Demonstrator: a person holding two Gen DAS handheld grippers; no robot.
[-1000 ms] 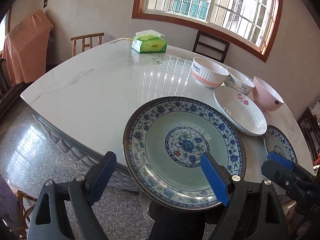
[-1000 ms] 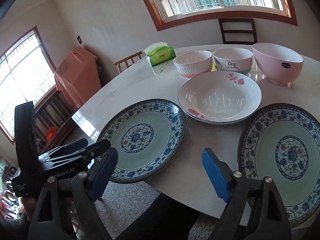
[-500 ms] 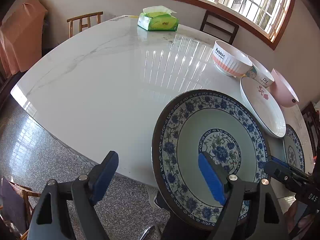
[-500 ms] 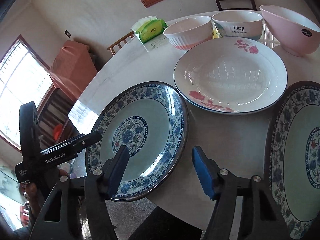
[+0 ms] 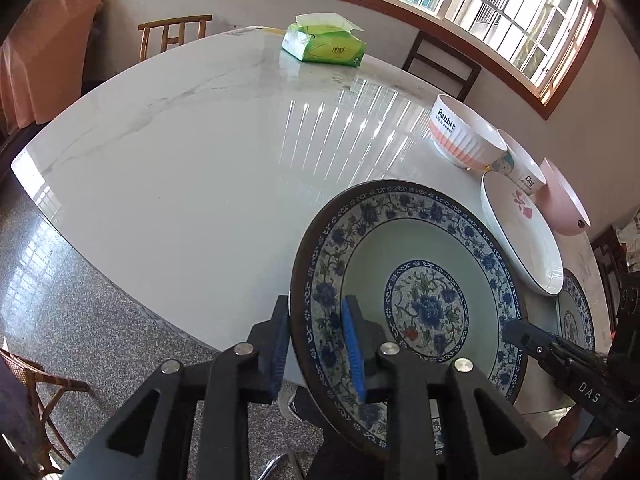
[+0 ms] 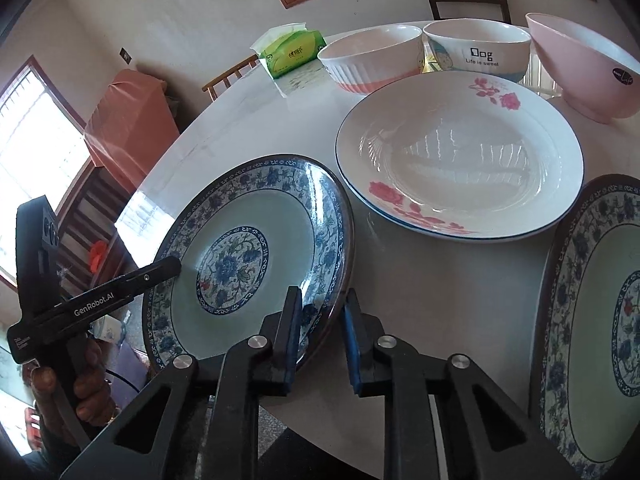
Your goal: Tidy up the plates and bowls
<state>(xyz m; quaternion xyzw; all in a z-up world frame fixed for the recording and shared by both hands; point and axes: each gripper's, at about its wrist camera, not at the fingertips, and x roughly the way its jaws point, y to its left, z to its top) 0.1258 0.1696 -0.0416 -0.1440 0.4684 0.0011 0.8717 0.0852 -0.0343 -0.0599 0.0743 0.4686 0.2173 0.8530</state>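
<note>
The plate I am after is the blue-patterned plate [image 5: 424, 308]: a dark rim, a band of blue flowers and scrolls, a pale green well and a round blue flower medallion in the middle. It sits at the near edge of the white marble table [image 5: 200, 160], with its near rim hanging over the edge.

My left gripper [image 5: 316, 320] pinches that plate's left rim, one blue pad outside and one inside. My right gripper [image 6: 322, 320] pinches the same plate's right rim.

A second ago both pairs of jaws stood wide apart and short of the plate. They have just been closing, and the rim now sits between the pads on each side.

I count two blue-patterned plates, the second plate [image 6: 600, 340] lying to the right. One white plate [image 6: 460, 160] with pink flowers lies between them, farther back. Behind it stand three bowls: a ribbed bowl [image 6: 368, 60], a "Dog" bowl [image 6: 476, 48] and a pink bowl [image 6: 588, 68]. One green tissue pack [image 5: 324, 46] lies at the far side.
</note>
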